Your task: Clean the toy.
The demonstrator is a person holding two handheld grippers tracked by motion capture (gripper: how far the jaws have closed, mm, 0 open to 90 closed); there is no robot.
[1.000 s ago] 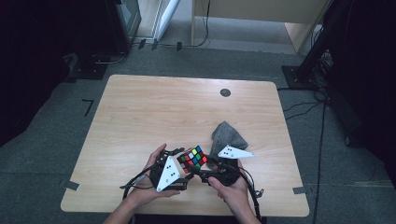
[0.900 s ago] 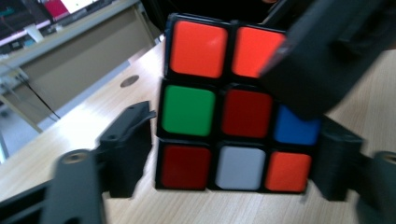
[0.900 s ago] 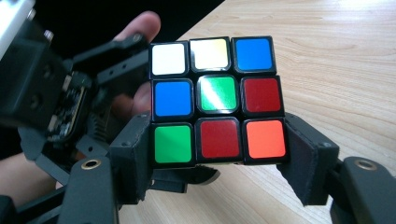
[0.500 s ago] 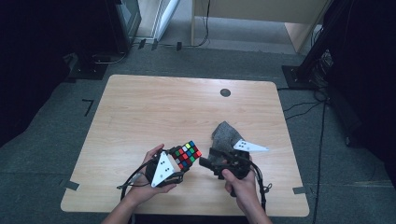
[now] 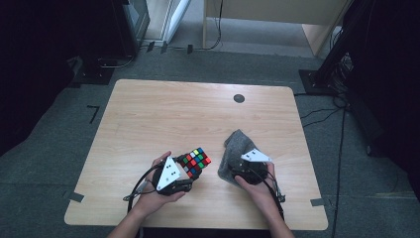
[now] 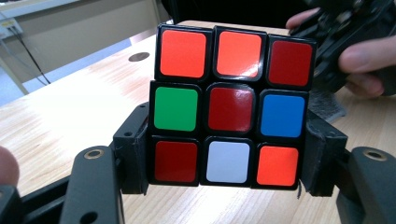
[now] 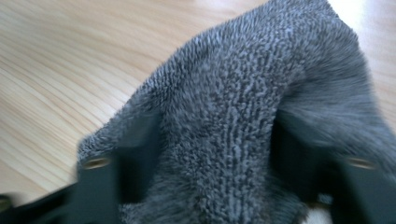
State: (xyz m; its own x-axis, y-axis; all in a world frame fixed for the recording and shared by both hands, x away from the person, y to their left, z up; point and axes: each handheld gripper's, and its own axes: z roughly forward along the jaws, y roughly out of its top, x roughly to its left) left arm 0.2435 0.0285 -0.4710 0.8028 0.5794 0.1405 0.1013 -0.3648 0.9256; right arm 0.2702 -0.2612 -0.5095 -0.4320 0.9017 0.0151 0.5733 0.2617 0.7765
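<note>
Left gripper [image 5: 190,168] clamps the puzzle cube [image 5: 194,162] near the table's [image 5: 163,114] front edge. Right gripper [image 5: 237,168] jaws pinch the grey cloth [image 5: 232,151], just right of it.

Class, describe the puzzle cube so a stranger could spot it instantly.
On the wooden table, look at its near edge, where the left tongs clamp the puzzle cube. Beside the plain grey cloth, it alone has bright coloured squares in black frames.

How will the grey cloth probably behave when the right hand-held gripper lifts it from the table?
The grey cloth looks soft and fuzzy, so it will likely droop around the right hand-held gripper. It seems light. Its pile probably resists slipping.
</note>
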